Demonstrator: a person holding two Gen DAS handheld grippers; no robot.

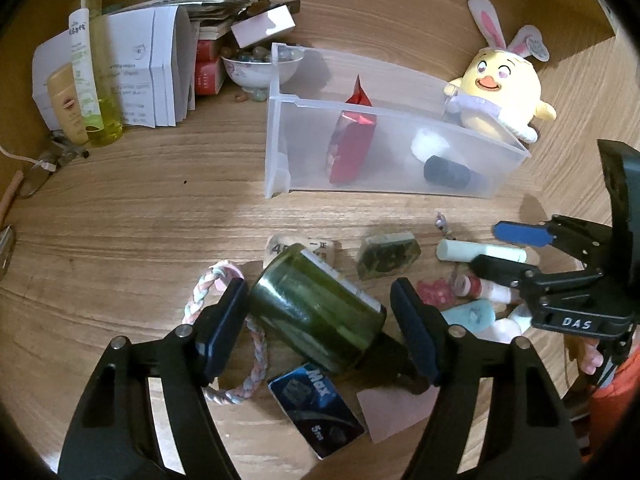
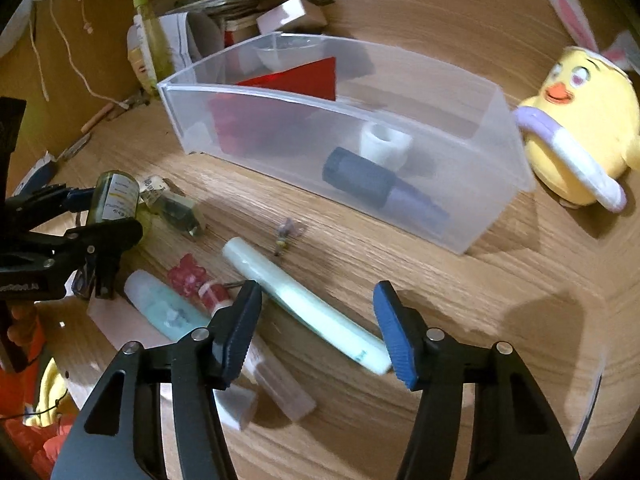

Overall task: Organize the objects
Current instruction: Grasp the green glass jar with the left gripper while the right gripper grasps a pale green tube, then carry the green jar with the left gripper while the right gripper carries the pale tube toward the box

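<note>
My left gripper (image 1: 320, 316) is open around a green glass bottle (image 1: 316, 312) that lies tilted between its fingers; the left pad touches it and the right pad stands clear. The bottle also shows in the right wrist view (image 2: 116, 196). My right gripper (image 2: 316, 328) is open and empty, its fingers on either side of a pale mint tube (image 2: 304, 304) lying on the table. A clear plastic bin (image 1: 276, 148) holds a red pouch (image 1: 352, 140), a white cap (image 1: 430, 144) and a dark bottle (image 1: 448, 172).
Loose items lie around the grippers: a braided cord (image 1: 240, 344), a blue Max card (image 1: 316, 408), a teal tube (image 2: 168, 312), a red bear charm (image 2: 188, 276). A yellow plush chick (image 1: 500, 96) sits right of the bin. Papers, bottles and a bowl of marbles (image 1: 260, 68) stand at the back left.
</note>
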